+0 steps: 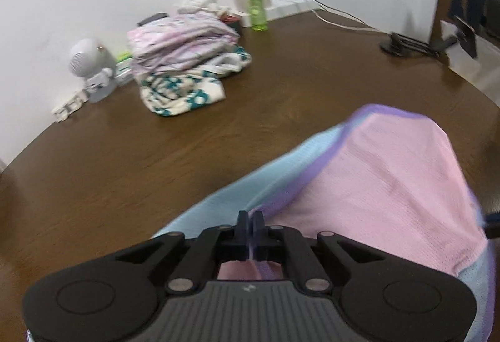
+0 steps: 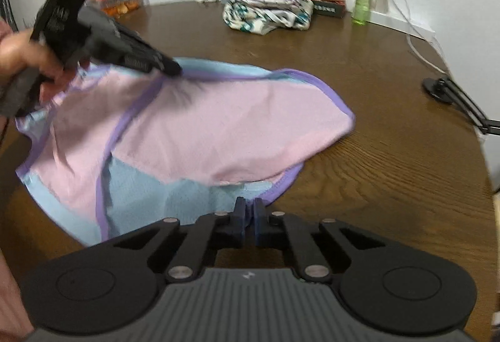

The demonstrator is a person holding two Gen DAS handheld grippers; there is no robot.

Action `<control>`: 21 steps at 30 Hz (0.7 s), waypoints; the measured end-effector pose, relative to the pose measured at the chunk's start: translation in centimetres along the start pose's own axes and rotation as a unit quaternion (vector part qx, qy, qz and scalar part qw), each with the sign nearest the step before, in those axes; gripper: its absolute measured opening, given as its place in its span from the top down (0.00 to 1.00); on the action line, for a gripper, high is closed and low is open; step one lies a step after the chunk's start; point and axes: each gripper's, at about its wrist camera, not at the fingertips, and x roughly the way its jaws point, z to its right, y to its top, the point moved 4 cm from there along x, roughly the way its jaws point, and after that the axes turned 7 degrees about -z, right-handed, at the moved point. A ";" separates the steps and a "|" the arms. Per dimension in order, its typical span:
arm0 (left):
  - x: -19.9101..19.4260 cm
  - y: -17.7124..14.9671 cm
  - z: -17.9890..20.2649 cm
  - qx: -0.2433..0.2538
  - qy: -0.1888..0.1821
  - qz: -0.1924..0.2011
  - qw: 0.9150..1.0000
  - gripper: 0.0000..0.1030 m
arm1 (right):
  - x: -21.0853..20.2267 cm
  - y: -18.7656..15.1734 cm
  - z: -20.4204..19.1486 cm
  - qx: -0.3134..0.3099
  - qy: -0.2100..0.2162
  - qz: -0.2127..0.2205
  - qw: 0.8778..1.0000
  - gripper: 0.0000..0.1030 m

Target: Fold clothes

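I have the pink, pale-blue and purple-trimmed mesh garment [image 2: 200,126] held in both tools over the round dark-brown wooden surface [image 2: 390,154], most of it draped low toward the centre and the far flap resting at about two o'clock in the right wrist view. My right gripper [image 2: 249,207] has its fingers [image 2: 240,210] pressed together on the near blue hem beside the purple binding, at six o'clock in its own view. My left gripper [image 1: 250,221] is likewise clamped on the cloth where blue meets pink, with fabric bunched between and behind its fingers [image 1: 242,221]. In the right wrist view that left tool comes in from ten o'clock, gripped by the person's bare left hand [image 2: 22,57], tilted nose-down so that its tip meets the garment's upper purple edge. The step in hand, as I judge it, is carrying one edge across to make a fold. To do it well I would keep both pinches firm, hold the two corners level and the edge between them taut, then lower the cloth so the purple bindings line up before letting go; mesh this light will likely sag and slide, so a slow lay-down matters. The stack of folded floral and teal-patterned clothes [image 1: 184,60] sits well apart at twelve o'clock, near the green bottle [image 1: 257,9], so my path looks free.
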 end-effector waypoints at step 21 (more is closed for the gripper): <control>2.6 3.9 1.5 0.039 0.027 0.010 0.999 0.63 | 0.0 0.7 -1.0 0.005 0.033 0.018 0.999 0.78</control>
